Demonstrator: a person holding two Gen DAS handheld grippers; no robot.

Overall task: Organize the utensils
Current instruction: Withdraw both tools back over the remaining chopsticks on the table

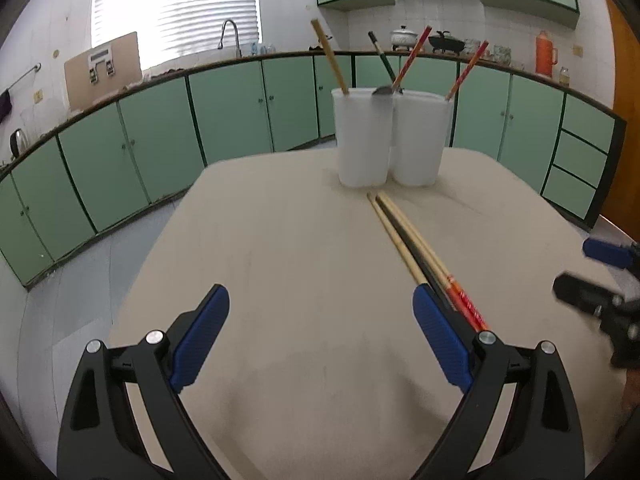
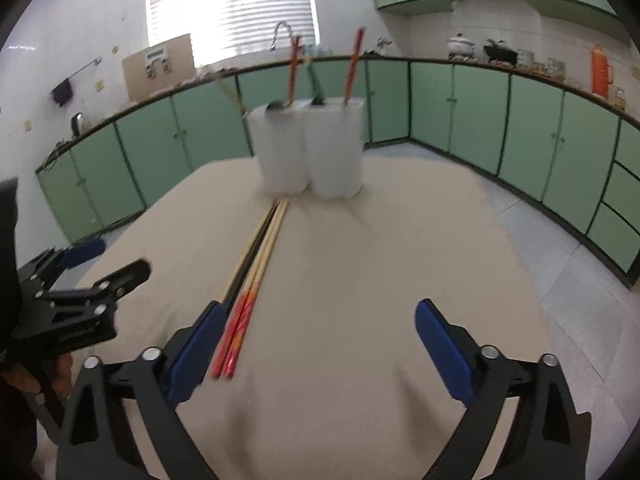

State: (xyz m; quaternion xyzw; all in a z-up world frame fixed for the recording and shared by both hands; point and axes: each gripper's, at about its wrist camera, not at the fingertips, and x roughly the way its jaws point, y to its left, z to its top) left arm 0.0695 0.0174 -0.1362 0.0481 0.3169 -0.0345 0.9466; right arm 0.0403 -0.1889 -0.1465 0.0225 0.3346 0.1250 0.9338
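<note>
Two white plastic holders [image 1: 386, 140] [image 2: 310, 150] stand side by side at the table's far end, with chopsticks and a spoon [image 1: 384, 89] sticking out of them. A bundle of chopsticks [image 1: 416, 250] [image 2: 260, 264], pale wood, black and red-ended, lies flat on the table and points toward the holders. My left gripper [image 1: 320, 340] is open over bare cloth, its right finger [image 1: 438, 338] beside the red ends. My right gripper [image 2: 316, 350] is open too, its left finger [image 2: 196, 354] next to those red ends. Nothing is between either pair of fingers.
The table is covered with a beige cloth [image 1: 280, 260]. Green kitchen cabinets [image 1: 160, 128] run round the room beyond it, with tiled floor [image 2: 560, 248] between. Each gripper shows at the edge of the other's view: the right gripper [image 1: 600, 280], the left gripper [image 2: 80, 288].
</note>
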